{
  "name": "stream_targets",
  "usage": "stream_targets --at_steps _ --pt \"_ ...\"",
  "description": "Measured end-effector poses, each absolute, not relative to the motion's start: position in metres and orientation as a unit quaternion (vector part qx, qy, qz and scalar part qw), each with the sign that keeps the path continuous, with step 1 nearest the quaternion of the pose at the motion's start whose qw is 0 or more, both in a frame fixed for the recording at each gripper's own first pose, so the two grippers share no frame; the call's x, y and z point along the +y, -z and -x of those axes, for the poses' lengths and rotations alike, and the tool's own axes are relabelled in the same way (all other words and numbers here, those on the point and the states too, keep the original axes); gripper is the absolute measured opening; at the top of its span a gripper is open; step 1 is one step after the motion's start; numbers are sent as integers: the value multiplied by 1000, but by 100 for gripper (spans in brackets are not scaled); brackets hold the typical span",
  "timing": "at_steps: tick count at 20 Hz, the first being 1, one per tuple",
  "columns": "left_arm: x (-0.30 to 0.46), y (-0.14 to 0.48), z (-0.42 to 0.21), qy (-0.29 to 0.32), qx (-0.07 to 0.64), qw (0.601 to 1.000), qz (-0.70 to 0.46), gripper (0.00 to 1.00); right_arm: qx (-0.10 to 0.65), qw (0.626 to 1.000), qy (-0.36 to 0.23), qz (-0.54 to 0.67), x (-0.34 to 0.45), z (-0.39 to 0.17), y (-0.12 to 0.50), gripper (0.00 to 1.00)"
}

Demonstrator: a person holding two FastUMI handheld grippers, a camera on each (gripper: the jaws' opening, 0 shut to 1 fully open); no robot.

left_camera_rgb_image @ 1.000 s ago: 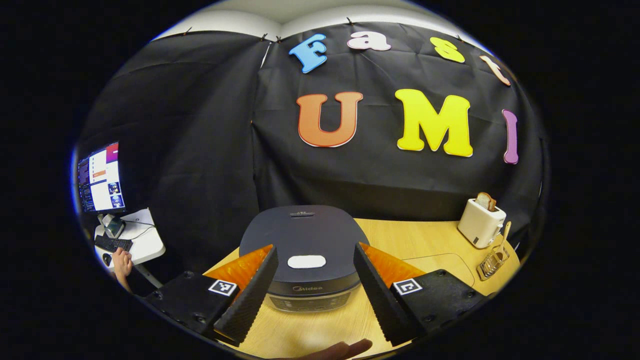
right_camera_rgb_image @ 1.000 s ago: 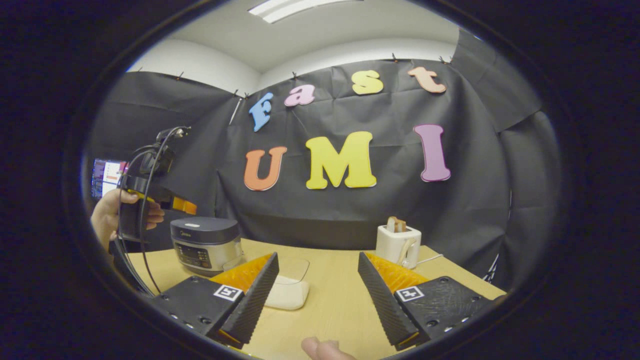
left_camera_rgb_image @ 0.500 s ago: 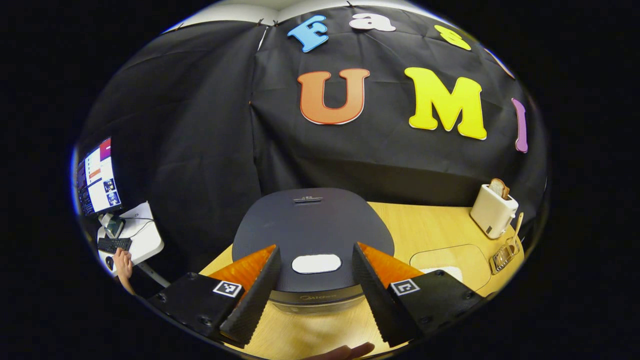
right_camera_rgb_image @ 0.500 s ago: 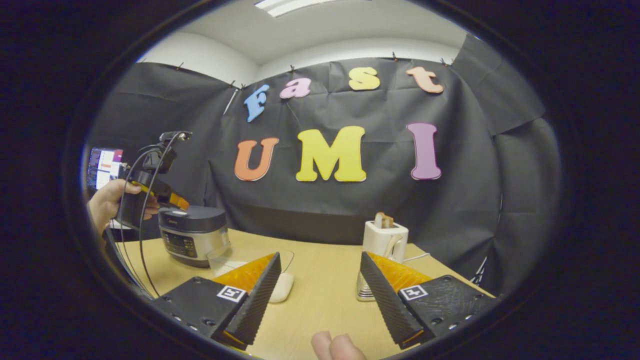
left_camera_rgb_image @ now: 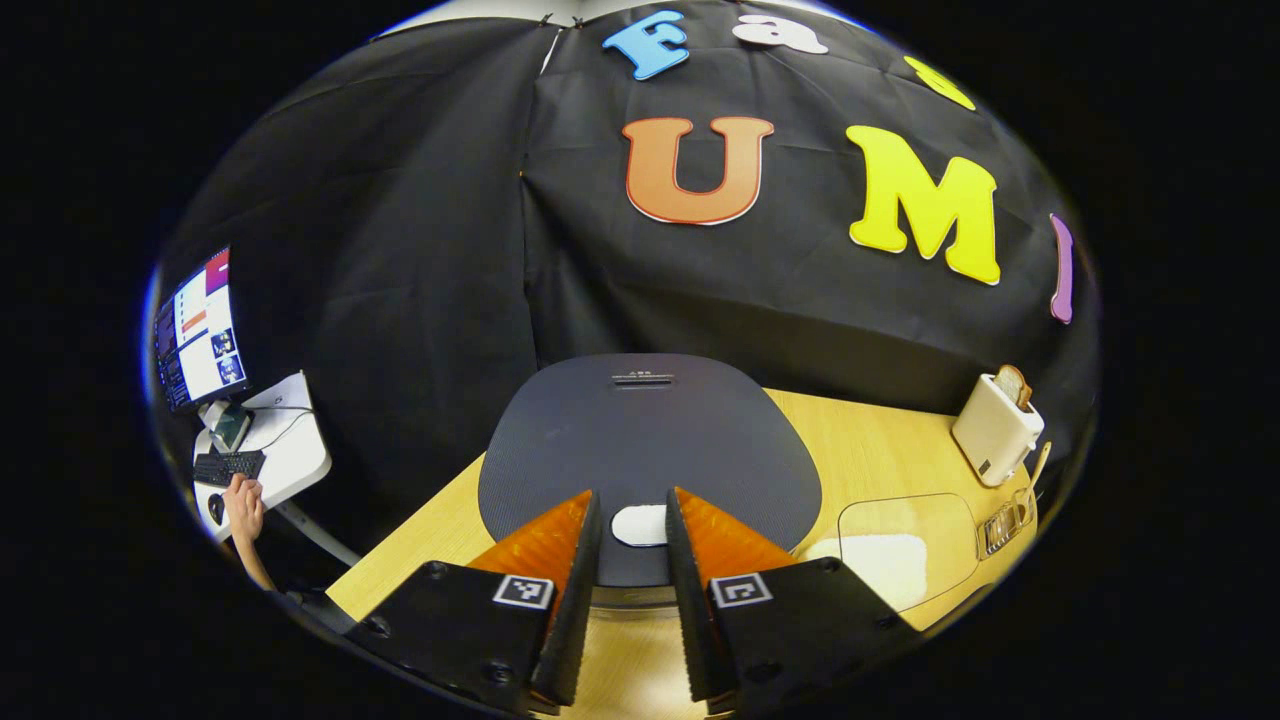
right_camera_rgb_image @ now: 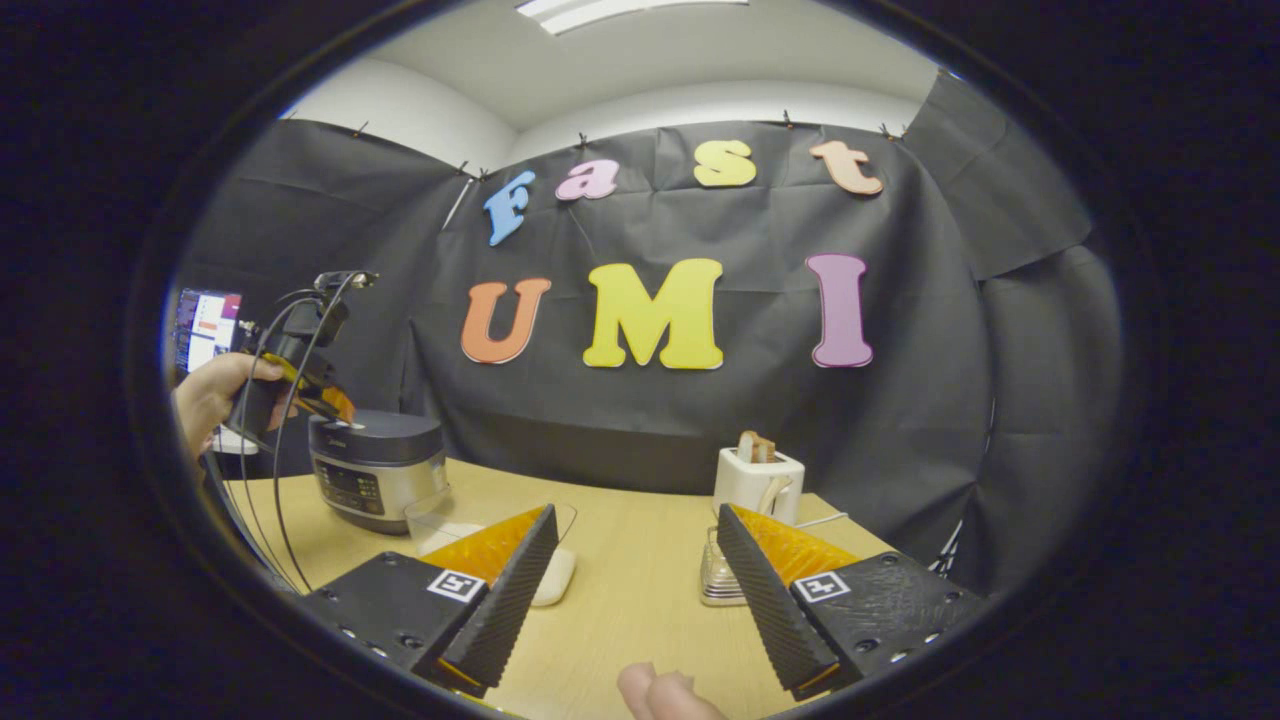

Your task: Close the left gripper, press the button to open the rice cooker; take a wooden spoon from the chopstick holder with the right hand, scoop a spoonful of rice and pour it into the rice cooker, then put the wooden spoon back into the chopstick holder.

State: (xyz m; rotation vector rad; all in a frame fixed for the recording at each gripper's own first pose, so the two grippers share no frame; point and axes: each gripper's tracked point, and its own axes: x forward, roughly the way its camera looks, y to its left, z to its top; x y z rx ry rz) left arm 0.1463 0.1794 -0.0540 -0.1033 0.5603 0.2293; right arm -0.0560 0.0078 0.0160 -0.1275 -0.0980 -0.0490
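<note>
The first step is in hand: the left tongs (left_camera_rgb_image: 633, 560), nearly together but with a narrow gap, hover over the pale oval button (left_camera_rgb_image: 640, 524) on the dark rice cooker's (left_camera_rgb_image: 640, 440) lid, which looks closed. Next they likely must shut fully and press down. Rightward, a clear rice container (left_camera_rgb_image: 905, 545), white toaster (left_camera_rgb_image: 992, 428) and wire chopstick holder (left_camera_rgb_image: 1005, 520) stand clear. The right tongs (right_camera_rgb_image: 637, 600) wait, spread apart, over the counter (right_camera_rgb_image: 640, 580).

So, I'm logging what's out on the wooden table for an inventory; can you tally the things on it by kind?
Rice cooker: 1
Toaster: 1
Clear container of rice: 1
Chopstick holder: 1
Wooden spoon: 1
Total: 5
</note>
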Motion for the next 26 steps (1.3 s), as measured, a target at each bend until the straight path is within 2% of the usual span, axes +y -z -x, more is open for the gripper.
stream_targets --at_steps 1,3,6,8,13,15,20,22,23,26 --pt "179 55 -146 -114 280 952 51 35 -50 996 27 69 6 56 -16 96" --pt "180 55 -144 -112 289 950 45 27 -53 995 31 85 7 56 -17 97" --pt "179 55 -144 -95 305 947 25 24 -53 993 30 98 11 58 -15 95" --pt "179 55 -144 -90 313 945 22 23 -53 993 29 102 11 58 -16 97" --pt "178 53 -145 -100 316 943 14 18 -48 993 32 99 6 56 -14 95" --pt "155 51 -149 -52 310 948 41 17 -46 994 31 99 7 56 -13 95" --pt "156 55 -146 -71 327 942 26 13 -46 992 32 110 9 58 -13 97" --pt "156 57 -145 -77 327 942 -4 10 -46 992 36 110 6 57 -14 95" --pt "156 61 -142 -78 337 938 -24 9 -45 992 37 109 6 58 -14 97" --pt "155 62 -145 -91 324 941 -27 5 -58 992 45 106 5 64 -21 95"
